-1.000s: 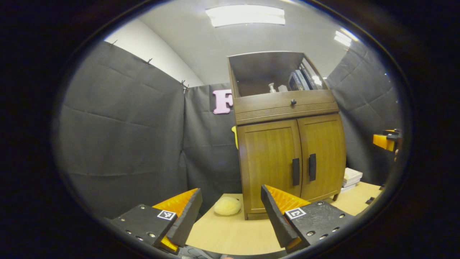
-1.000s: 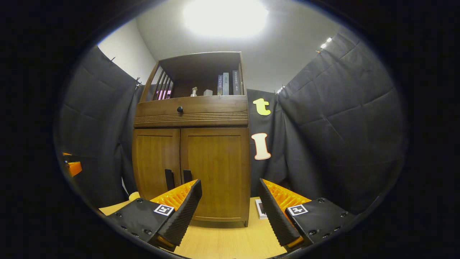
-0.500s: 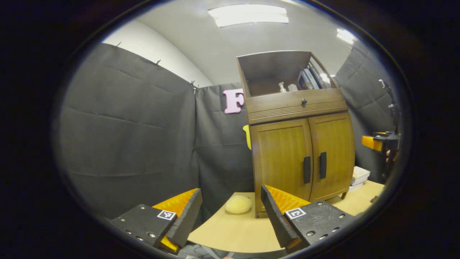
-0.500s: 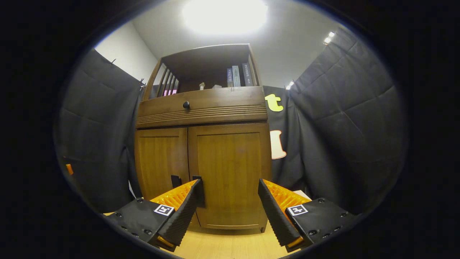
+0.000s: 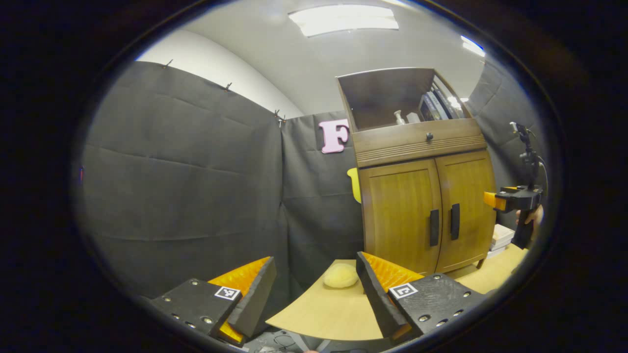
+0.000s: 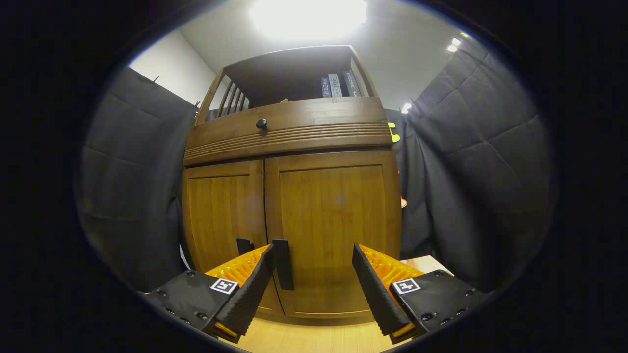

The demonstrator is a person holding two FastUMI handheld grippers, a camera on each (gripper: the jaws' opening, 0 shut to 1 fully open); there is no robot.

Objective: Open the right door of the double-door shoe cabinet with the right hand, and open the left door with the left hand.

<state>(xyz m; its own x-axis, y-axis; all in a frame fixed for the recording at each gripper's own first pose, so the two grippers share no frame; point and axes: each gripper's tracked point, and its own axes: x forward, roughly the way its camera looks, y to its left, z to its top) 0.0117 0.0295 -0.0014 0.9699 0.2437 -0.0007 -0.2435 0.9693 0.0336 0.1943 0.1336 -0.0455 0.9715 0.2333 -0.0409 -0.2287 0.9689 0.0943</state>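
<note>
— Where's the cabinet (image 6: 289, 196)?

— In the right gripper view it stands close ahead on the table (image 6: 304, 338), both doors shut. The right door (image 6: 338, 230) is dead ahead, the left door (image 6: 223, 215) beside it. Each carries a dark upright handle near the middle seam.

— And the right gripper (image 6: 311, 279)?

— Fingers spread wide, gripping nothing. The right handle (image 6: 283, 264) sits just beside the tip of the left-side finger (image 6: 245, 294); whether they touch I cannot tell. The left handle (image 6: 244, 245) peeks out above that same finger.

— The other one?

— The left gripper (image 5: 316, 289) is released too, fingers apart and empty, well back from the cabinet (image 5: 422, 196). In its view the cabinet is off to the right, seen at an angle, with the left door (image 5: 400, 215) nearer and the right door (image 5: 466, 206) farther. Both handles (image 5: 434, 227) (image 5: 455, 221) are clear of anything.

— Anything else there?

— A yellow sponge (image 5: 340, 276) lies on the table (image 5: 319, 314) near the cabinet's left foot. At the far right edge the right gripper (image 5: 510, 201) shows, held by a hand (image 5: 532, 215), level with the handles and near the right door. Books (image 6: 338, 86) stand on the open top shelf above a drawer with a knob (image 6: 261, 123).
</note>
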